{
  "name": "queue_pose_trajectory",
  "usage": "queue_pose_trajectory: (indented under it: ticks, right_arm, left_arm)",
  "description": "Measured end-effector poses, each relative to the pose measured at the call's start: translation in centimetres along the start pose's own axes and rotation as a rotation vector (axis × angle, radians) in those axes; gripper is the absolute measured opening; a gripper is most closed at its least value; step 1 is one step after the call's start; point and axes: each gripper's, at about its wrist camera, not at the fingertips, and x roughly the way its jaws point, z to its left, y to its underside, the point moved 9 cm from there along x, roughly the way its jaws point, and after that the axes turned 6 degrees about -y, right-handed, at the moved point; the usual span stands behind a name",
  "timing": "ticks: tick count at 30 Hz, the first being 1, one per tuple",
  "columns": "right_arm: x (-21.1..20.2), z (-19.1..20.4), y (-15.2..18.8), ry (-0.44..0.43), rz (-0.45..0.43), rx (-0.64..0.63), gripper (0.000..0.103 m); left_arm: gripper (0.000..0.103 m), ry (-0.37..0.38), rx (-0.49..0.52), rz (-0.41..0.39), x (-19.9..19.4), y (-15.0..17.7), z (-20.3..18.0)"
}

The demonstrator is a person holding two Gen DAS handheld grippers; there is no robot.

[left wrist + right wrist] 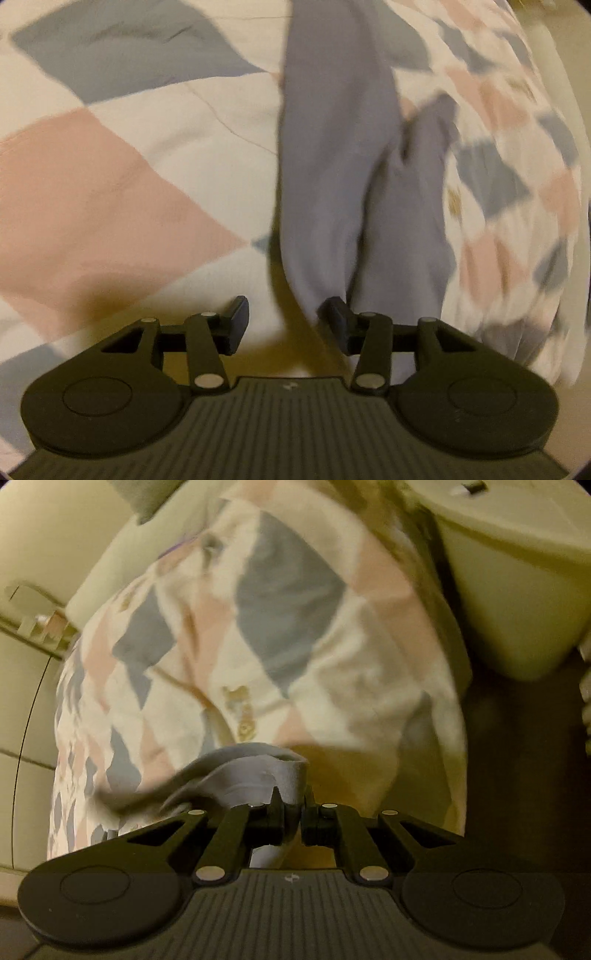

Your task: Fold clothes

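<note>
Grey garment (255,775) clamped in right tool (293,805), left tool (284,321) spread wide, empty

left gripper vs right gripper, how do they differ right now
The black left gripper is open, its fingers spread wide with nothing between them; the black right gripper is shut on the grey-blue fabric garment. In the left wrist view the garment only brushes past one finger, while the right one pinches an edge of it. Both hover over the pink, grey and white diamond-patterned quilt.

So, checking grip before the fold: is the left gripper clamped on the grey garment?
No, the left gripper is open, with the grey garment beside one finger.
</note>
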Motion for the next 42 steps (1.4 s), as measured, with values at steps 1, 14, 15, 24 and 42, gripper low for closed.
queue_pose_trajectory:
  ticks: [1, 14, 15, 24, 42]
  right_arm:
    - [0.1, -0.1, 0.2, 0.001, 0.008, 0.002, 0.007]
    - [-1.3, 9.3, -3.4, -0.268, 0.019, 0.046, 0.007]
    - [-1.7, 11.6, -3.8, -0.314, 0.018, 0.027, 0.007]
    - [-4.9, 38.1, -3.1, -0.811, 0.071, -0.210, 0.007]
    - [-1.6, 34.5, 0.1, -0.686, 0.264, -0.436, 0.007]
  left_arm:
    - [0.046, 0.011, -0.042, -0.004, 0.4, -0.4, 0.1]
    - [0.000, 0.175, -0.067, -0.251, -9.2, -2.6, -2.0]
    - [0.000, 0.192, -0.071, -0.302, -11.7, -2.7, -1.7]
    - [0.000, 0.203, -0.154, -0.886, -41.6, -7.4, 5.9]
    - [0.007, -0.026, -0.305, -0.786, -36.0, 11.1, 12.7]
